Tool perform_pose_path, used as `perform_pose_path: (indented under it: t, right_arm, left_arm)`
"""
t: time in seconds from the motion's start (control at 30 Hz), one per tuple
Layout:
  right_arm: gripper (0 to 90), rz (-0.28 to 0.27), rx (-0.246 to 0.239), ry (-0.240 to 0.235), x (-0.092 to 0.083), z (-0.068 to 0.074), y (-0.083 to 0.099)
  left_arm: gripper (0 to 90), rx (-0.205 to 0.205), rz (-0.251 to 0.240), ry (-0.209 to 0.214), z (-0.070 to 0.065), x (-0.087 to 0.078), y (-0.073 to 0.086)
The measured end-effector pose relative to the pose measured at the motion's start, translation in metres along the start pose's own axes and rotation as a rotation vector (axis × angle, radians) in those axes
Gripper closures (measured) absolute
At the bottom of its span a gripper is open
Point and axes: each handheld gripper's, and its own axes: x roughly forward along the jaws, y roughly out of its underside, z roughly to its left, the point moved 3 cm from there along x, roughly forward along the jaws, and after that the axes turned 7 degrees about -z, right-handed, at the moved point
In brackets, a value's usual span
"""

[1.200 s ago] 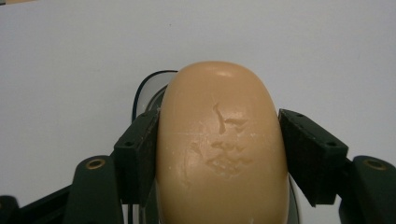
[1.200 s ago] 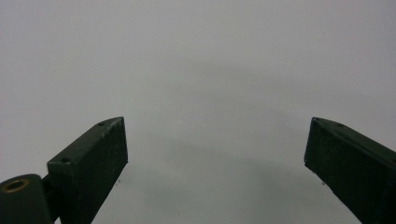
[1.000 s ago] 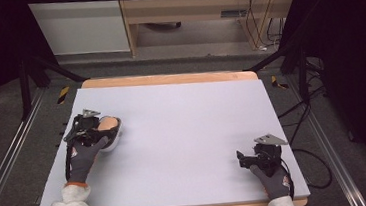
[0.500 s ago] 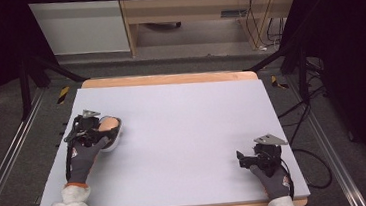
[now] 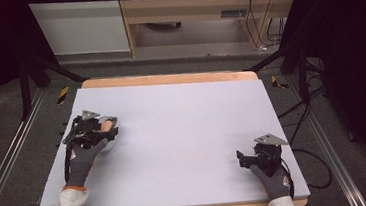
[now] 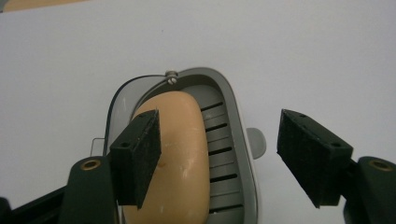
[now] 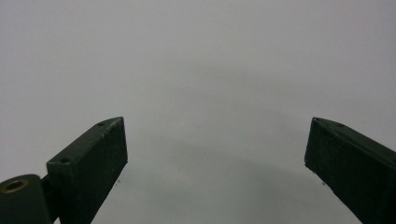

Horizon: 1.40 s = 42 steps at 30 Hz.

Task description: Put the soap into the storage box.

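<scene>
At the frame's left, the left gripper (image 6: 217, 156) is hovering wide open over a soap bar (image 6: 170, 154) lying in its grey soap dish (image 6: 233, 121) — one jaw over the soap. The right gripper (image 5: 250, 157) is resting at lower right — jaws spread, empty.

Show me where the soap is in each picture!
High view: the soap sits at the table's left side, under the left tool.
Left gripper view: the soap lies low and centre in its grey dish, between the open jaws.
Right gripper view: bare table between open jaws.
Shared landmark: the pale table top.
</scene>
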Motion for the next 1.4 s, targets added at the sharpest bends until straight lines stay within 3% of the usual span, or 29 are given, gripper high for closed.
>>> perform_pose_path:
  t: [0.27, 0.8, 1.2, 1.4]
  right_arm:
    - [6.0, -0.002, -0.008, 0.001, 0.001, 0.002, -0.002]
    - [5.7, -0.021, 0.021, 0.010, 0.006, 0.003, -0.018]
    - [6.4, 0.026, 0.011, 0.012, 0.012, 0.003, -0.016]
    - [6.4, 0.009, 0.012, 0.016, 0.000, -0.006, -0.007]
  left_arm:
    - [29.7, -0.006, -0.069, 0.068, -0.019, -0.021, 0.009]
    - [30.1, 0.064, -0.098, 0.156, -0.062, -0.039, 0.037]
    - [30.1, 0.058, -0.079, 0.181, -0.065, -0.051, 0.070]
    - [29.5, 0.057, -0.054, 0.176, -0.060, -0.057, 0.084]
